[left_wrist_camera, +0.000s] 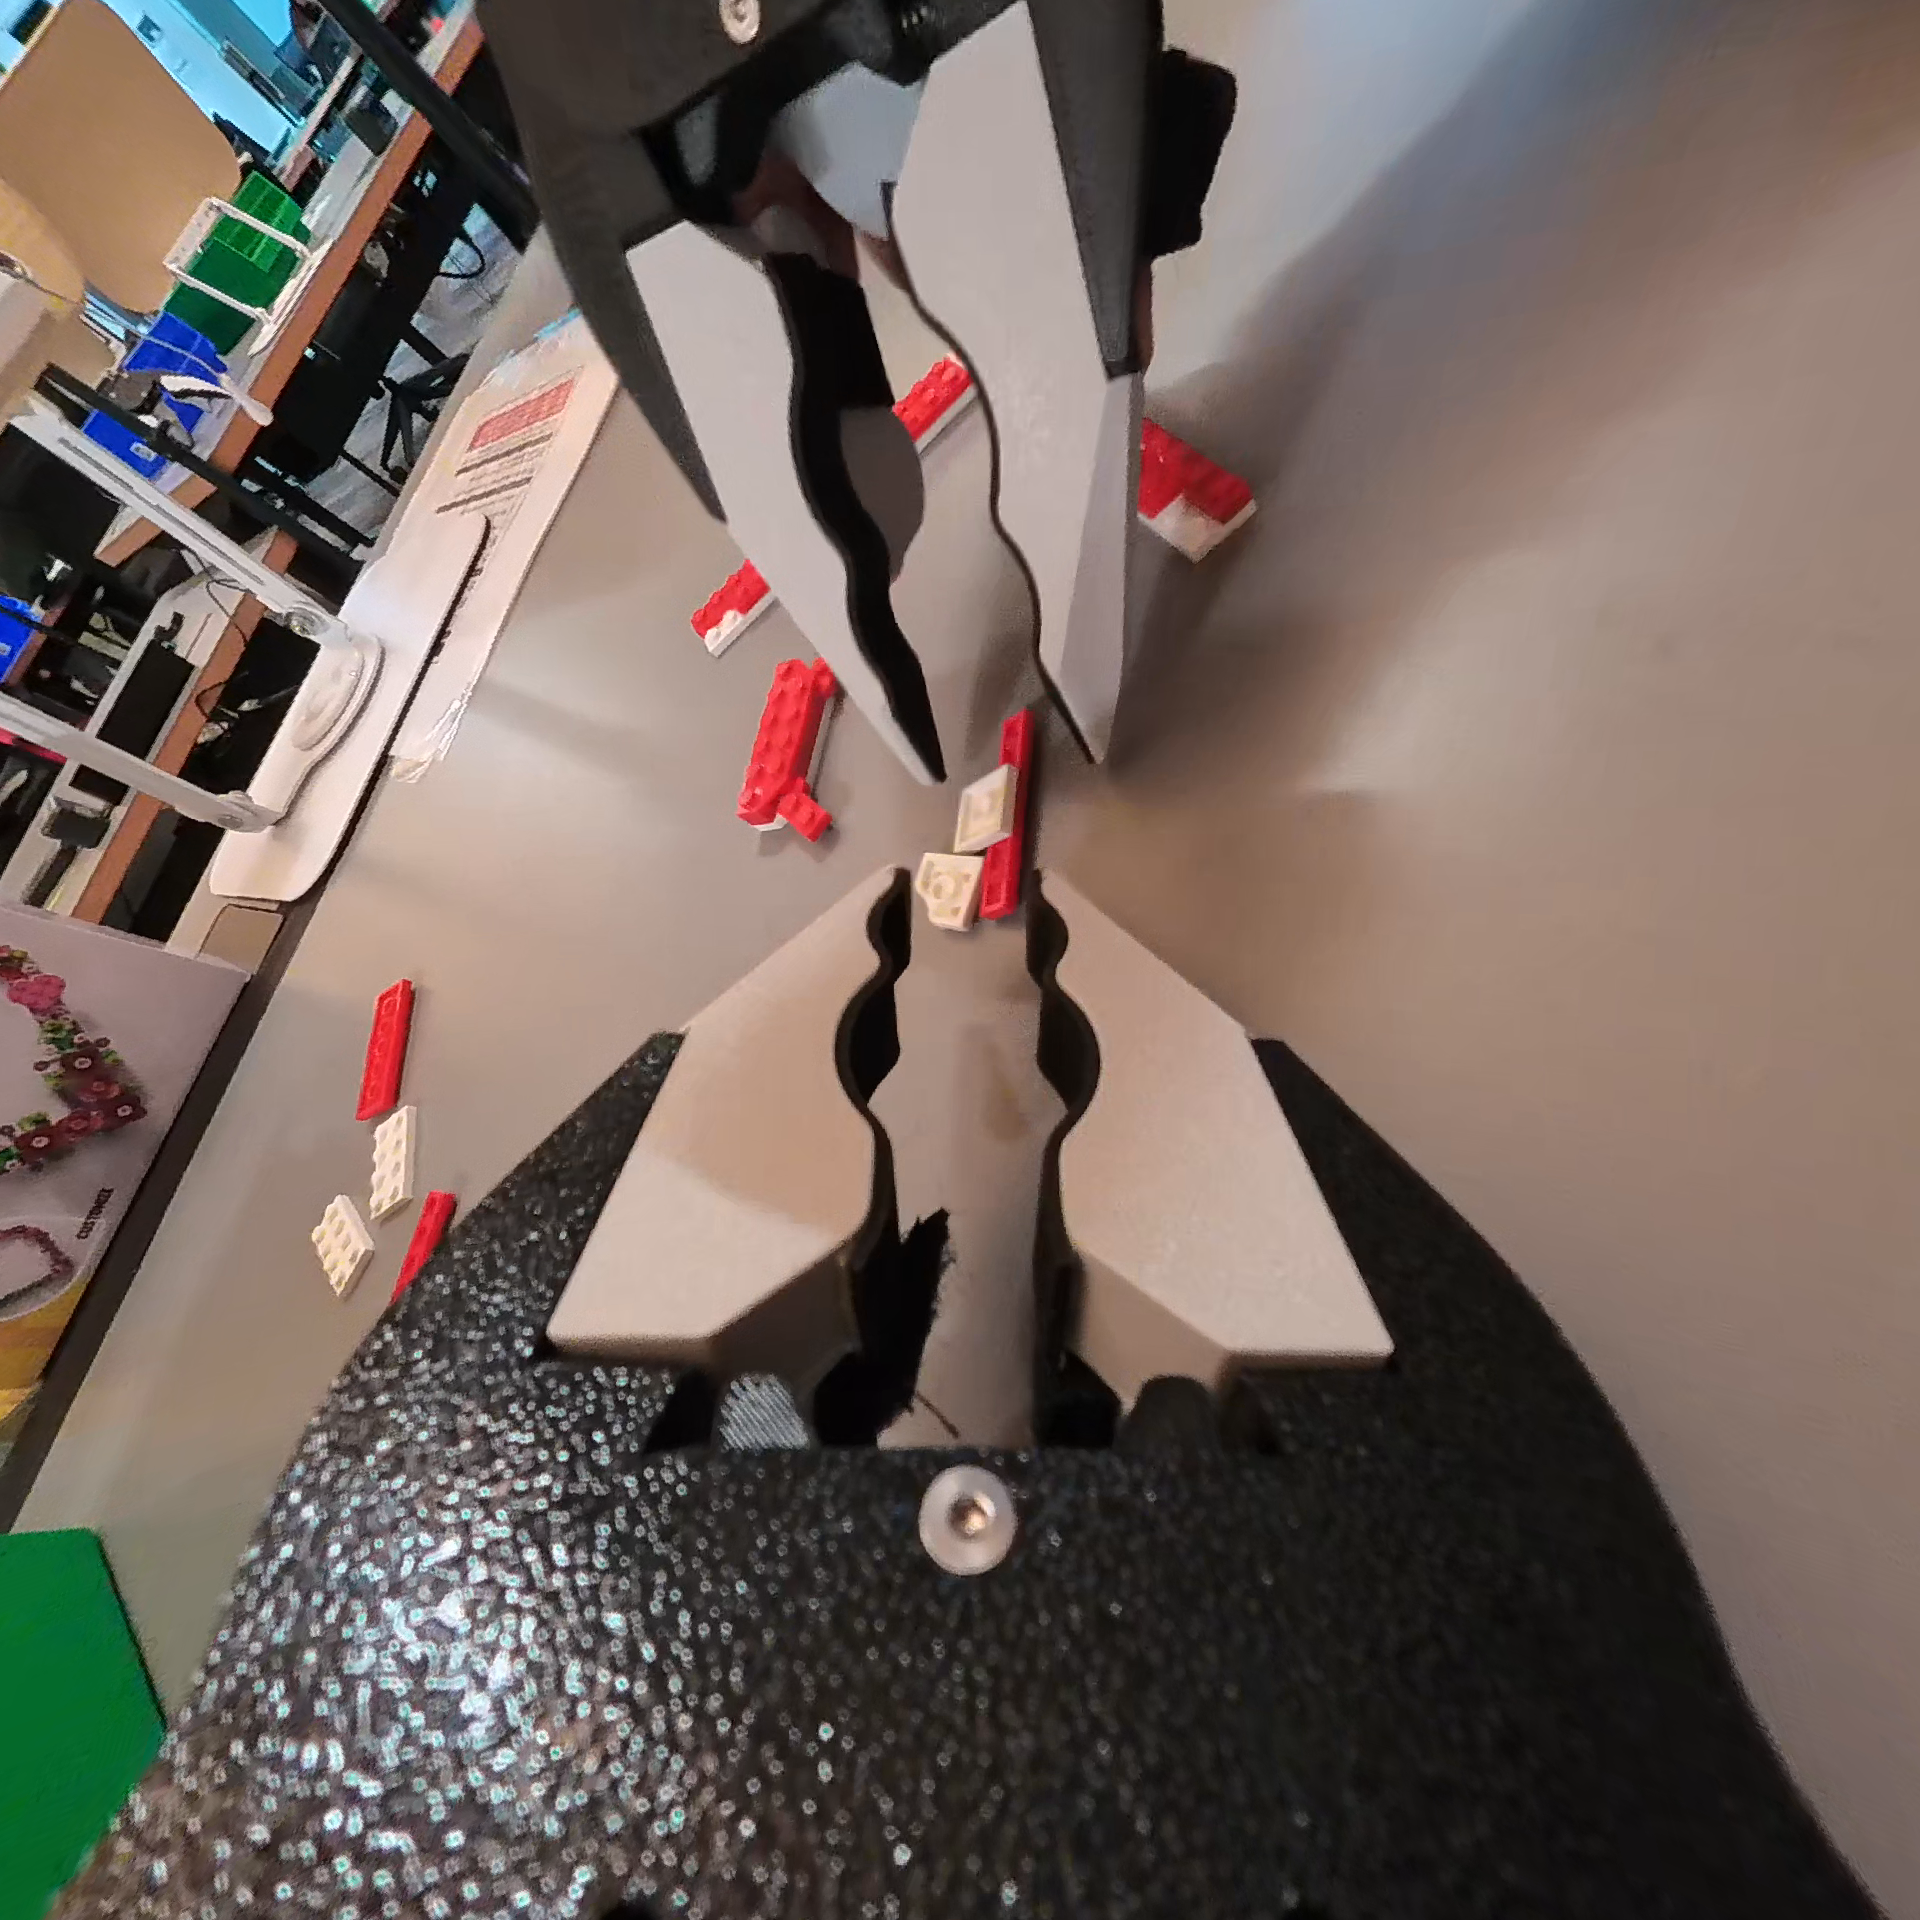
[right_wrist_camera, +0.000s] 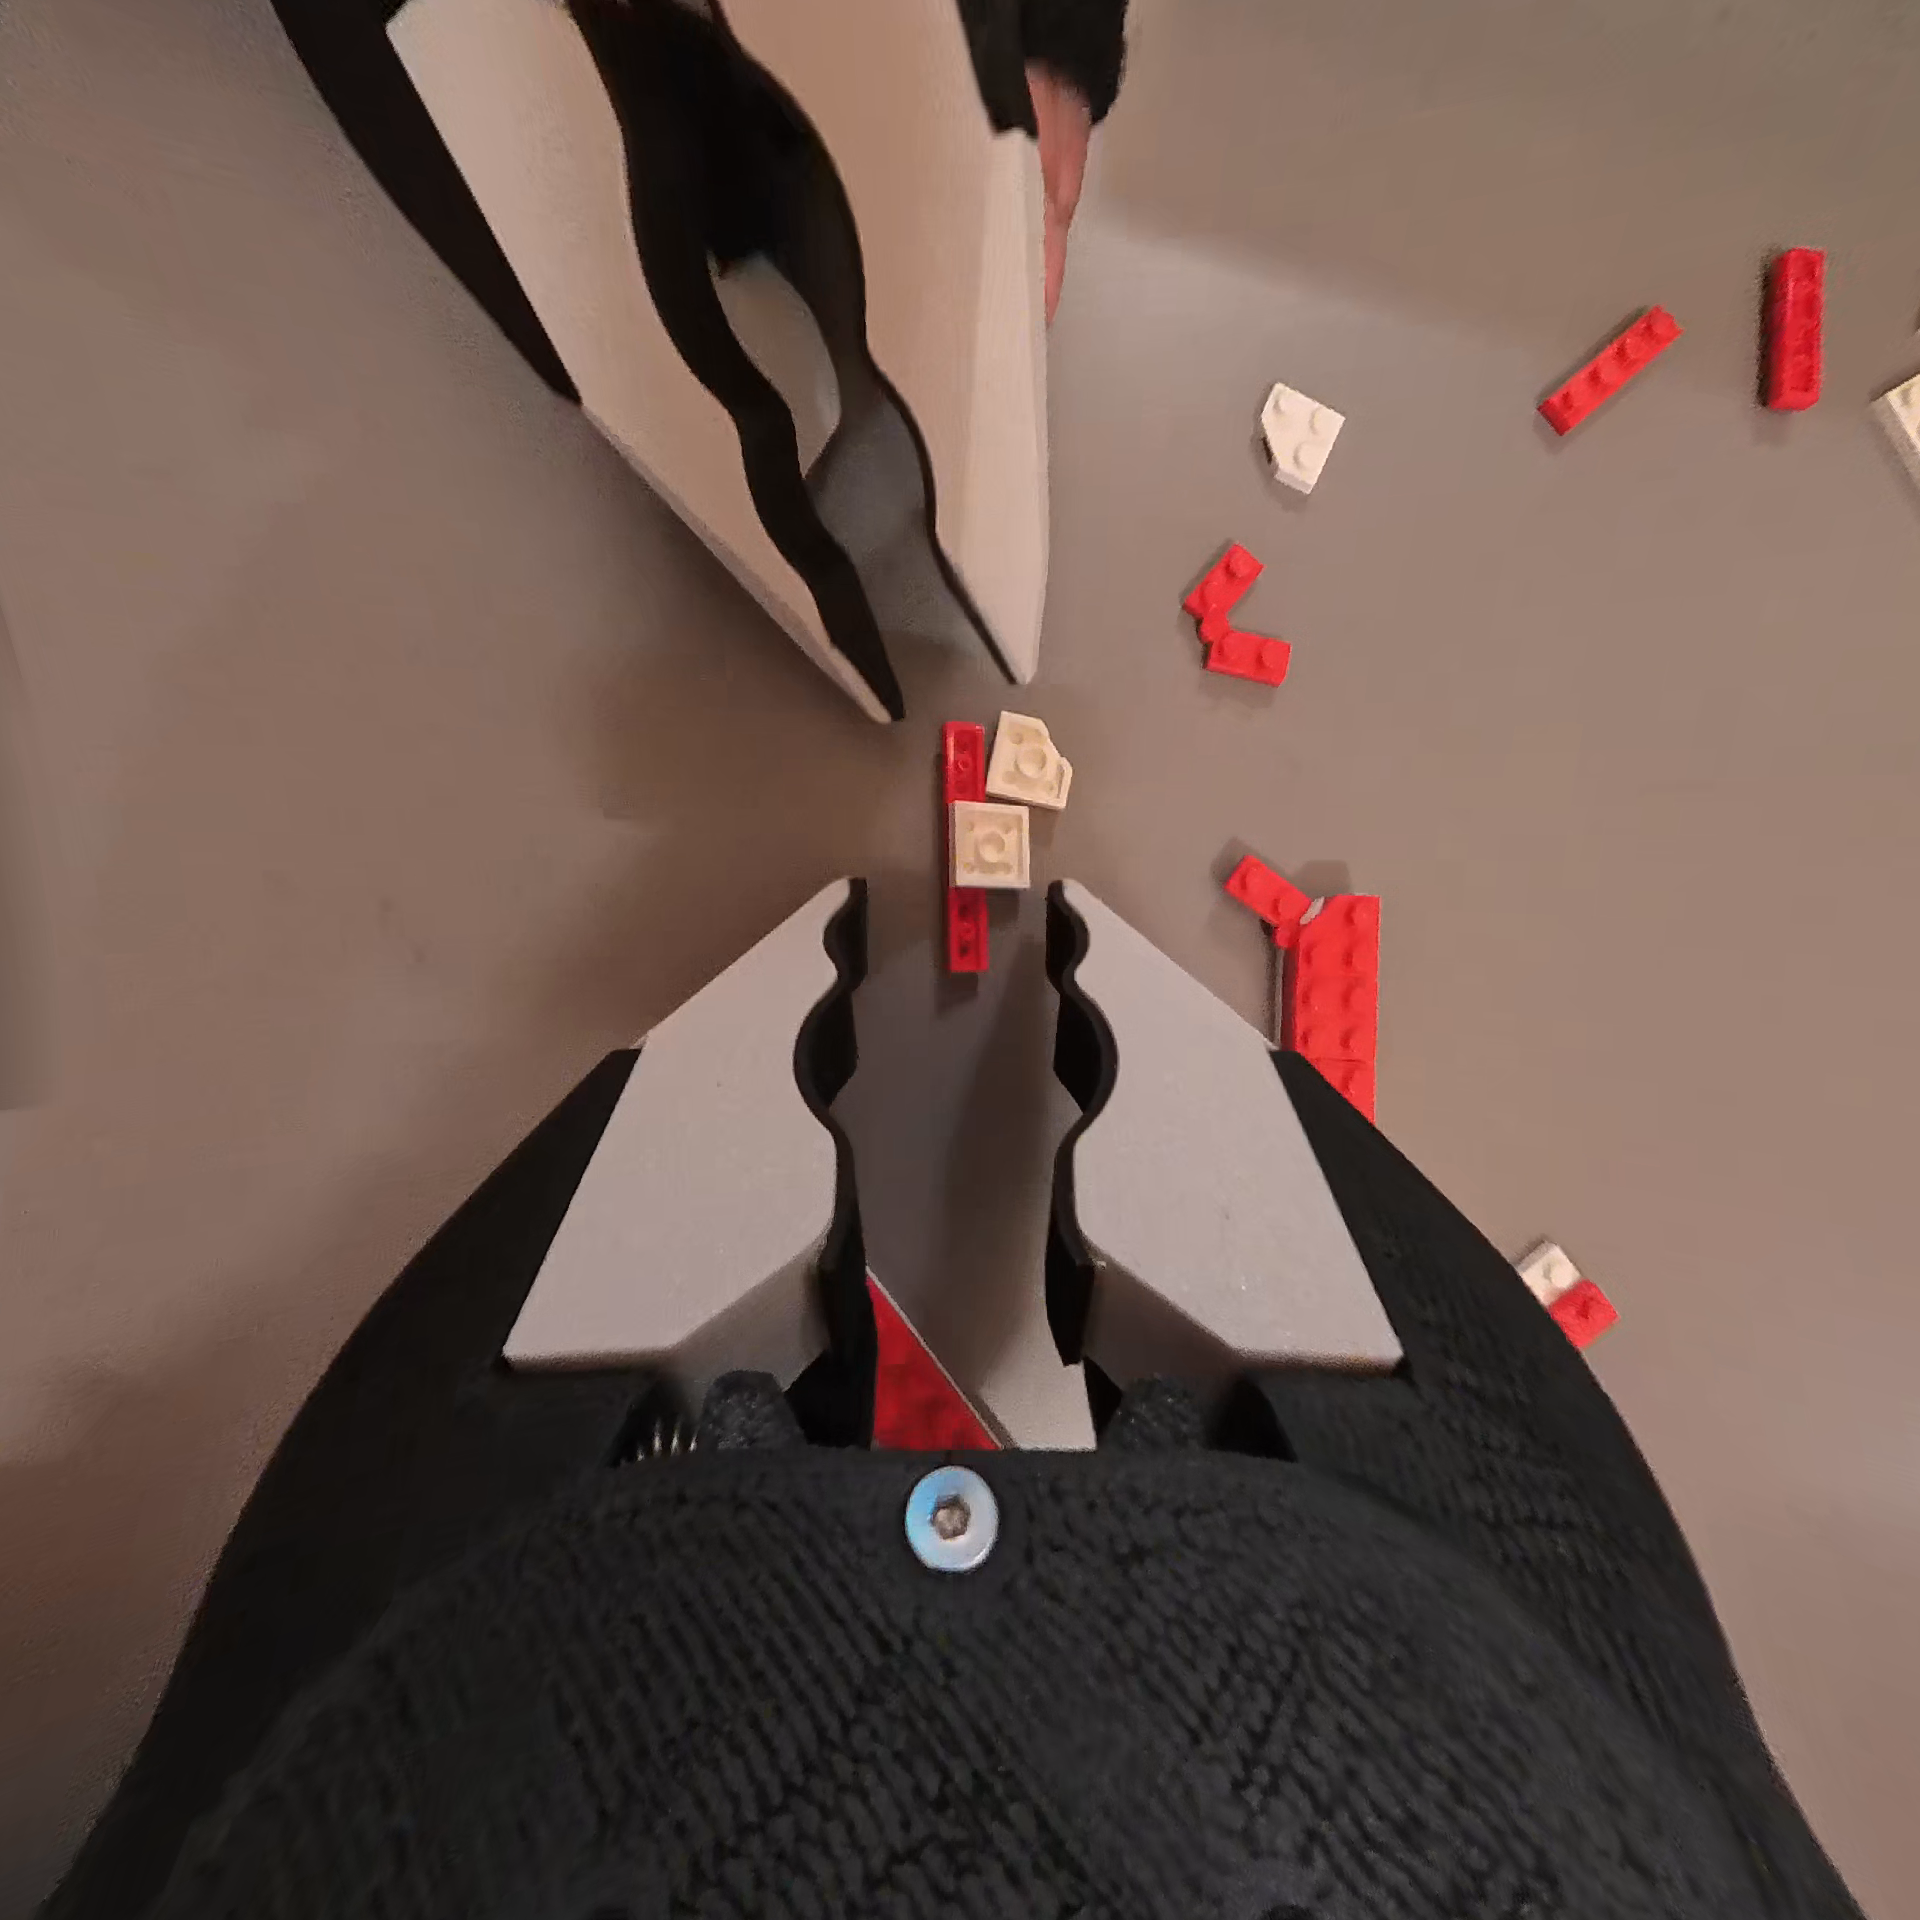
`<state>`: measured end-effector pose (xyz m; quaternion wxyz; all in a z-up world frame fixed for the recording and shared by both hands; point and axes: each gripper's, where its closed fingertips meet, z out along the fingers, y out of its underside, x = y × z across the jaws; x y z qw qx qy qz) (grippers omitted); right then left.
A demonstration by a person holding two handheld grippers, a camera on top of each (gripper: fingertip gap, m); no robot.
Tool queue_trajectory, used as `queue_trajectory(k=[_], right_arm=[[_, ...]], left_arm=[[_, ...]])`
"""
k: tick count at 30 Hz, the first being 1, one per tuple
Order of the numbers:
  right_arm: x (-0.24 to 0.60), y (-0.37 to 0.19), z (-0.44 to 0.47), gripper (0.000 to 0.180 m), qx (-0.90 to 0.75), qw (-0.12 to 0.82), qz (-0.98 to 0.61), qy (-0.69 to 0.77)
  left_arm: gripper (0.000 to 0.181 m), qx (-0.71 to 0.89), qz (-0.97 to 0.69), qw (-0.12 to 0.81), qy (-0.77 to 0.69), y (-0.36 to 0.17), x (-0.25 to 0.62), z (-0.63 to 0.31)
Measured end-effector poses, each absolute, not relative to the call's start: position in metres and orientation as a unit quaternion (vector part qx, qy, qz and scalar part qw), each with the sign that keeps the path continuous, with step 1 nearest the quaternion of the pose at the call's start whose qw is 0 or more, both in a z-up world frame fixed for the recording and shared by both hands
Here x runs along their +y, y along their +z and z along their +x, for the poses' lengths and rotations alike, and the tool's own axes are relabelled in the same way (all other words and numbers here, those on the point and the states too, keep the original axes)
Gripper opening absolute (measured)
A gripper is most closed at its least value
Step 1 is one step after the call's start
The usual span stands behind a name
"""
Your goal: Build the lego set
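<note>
A thin red plate [left_wrist_camera: 1006, 831] lies on the grey table with two small white plates [left_wrist_camera: 985, 812] beside it, undersides up. One white plate [right_wrist_camera: 989, 844] overlaps the red plate [right_wrist_camera: 966, 935]; the other [right_wrist_camera: 1029, 762] is tilted against it. My left gripper [left_wrist_camera: 971, 883] is open and empty, its tips just short of these pieces. My right gripper [right_wrist_camera: 956, 888] is open and empty on the opposite side, tips either side of the red plate's end. Each gripper shows in the other's view, the right one [left_wrist_camera: 1016, 764] and the left one [right_wrist_camera: 958, 698], pointing down at the pieces.
Red and white part-built pieces [left_wrist_camera: 784, 753] [right_wrist_camera: 1330, 987] lie close by. Loose red plates [right_wrist_camera: 1608, 369], a white wedge plate [right_wrist_camera: 1301, 436] and red angled pieces [right_wrist_camera: 1236, 618] lie to one side. White plates [left_wrist_camera: 395, 1158], a green baseplate [left_wrist_camera: 62, 1714], the set's box [left_wrist_camera: 62, 1091] and a printed sheet [left_wrist_camera: 499, 478] lie near the table edge. Only a small space, under 4 cm, lies between the two pairs of fingers. My left gripper's tips are some 30 cm from the green baseplate [left_wrist_camera: 62, 1714].
</note>
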<state>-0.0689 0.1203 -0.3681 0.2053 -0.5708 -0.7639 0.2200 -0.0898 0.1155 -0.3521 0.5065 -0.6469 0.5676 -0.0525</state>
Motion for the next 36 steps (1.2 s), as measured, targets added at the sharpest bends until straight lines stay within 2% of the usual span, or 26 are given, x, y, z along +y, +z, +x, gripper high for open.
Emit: queue_trajectory(k=[7, 13, 21, 27, 29, 33, 36], right_arm=[[0.124, -0.349, -0.079, 0.029, -0.731, 0.232, -0.582, 0.269], [0.118, -0.365, -0.072, 0.030, -0.743, 0.238, -0.579, 0.237], [0.115, -0.370, -0.070, 0.018, -0.738, 0.245, -0.581, 0.241], [0.110, -0.371, -0.065, 0.007, -0.749, 0.262, -0.568, 0.219], [0.110, -0.370, -0.064, 0.009, -0.749, 0.269, -0.567, 0.213], [0.105, -0.368, -0.059, 0.028, -0.753, 0.272, -0.564, 0.204], [0.101, -0.365, -0.057, 0.029, -0.756, 0.277, -0.555, 0.208]], left_arm=[[0.018, 0.549, -0.655, 0.517, -0.054, -0.344, 0.120, -0.100], [0.022, 0.555, -0.684, 0.457, -0.123, -0.351, 0.116, -0.101], [0.026, 0.618, -0.670, 0.388, -0.137, -0.361, 0.129, -0.099], [0.025, 0.607, -0.677, 0.365, -0.200, -0.360, 0.133, -0.094], [0.025, 0.605, -0.669, 0.376, -0.213, -0.355, 0.130, -0.092], [0.023, 0.597, -0.659, 0.396, -0.228, -0.348, 0.124, -0.088], [0.018, 0.593, -0.670, 0.392, -0.212, -0.354, 0.127, -0.091]])
